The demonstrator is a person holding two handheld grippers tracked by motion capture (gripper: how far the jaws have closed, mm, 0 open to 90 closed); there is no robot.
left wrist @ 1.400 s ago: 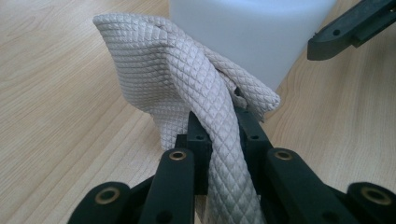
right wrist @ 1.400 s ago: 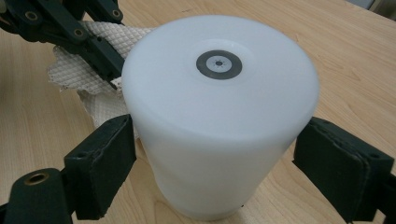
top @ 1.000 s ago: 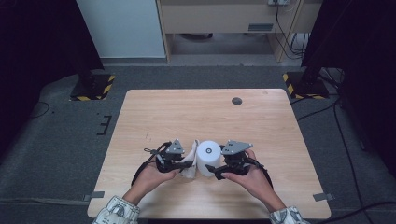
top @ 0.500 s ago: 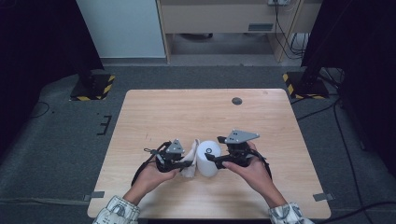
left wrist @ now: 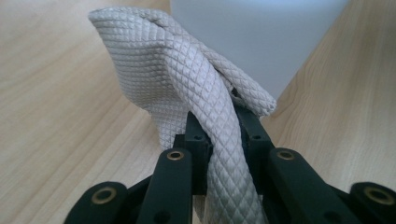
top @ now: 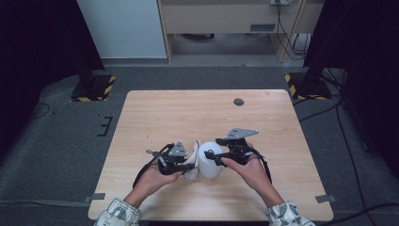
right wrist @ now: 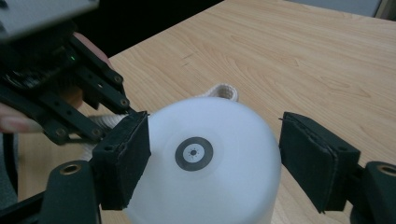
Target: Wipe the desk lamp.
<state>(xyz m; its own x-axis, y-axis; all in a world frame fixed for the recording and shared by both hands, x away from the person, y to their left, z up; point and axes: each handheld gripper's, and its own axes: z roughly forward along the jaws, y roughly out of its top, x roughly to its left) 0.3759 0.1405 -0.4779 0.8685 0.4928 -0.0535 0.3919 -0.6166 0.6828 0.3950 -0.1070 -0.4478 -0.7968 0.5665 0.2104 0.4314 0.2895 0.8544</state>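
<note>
The high view looks forward and down on the whole table [top: 155,113] from well above. Each gripper view sits close behind its own jaws, low over the wood. All three share the white cup [top: 210,160] and cloth [left wrist: 187,88].

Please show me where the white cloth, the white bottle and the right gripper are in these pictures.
white cloth [left wrist: 177,79]: left gripper view, on its quilted fold above the jaws.
white bottle [right wrist: 205,154]: right gripper view, on its round end, beside the dark ring.
right gripper [right wrist: 215,163]: right gripper view, midway between its two padded jaws.
</note>
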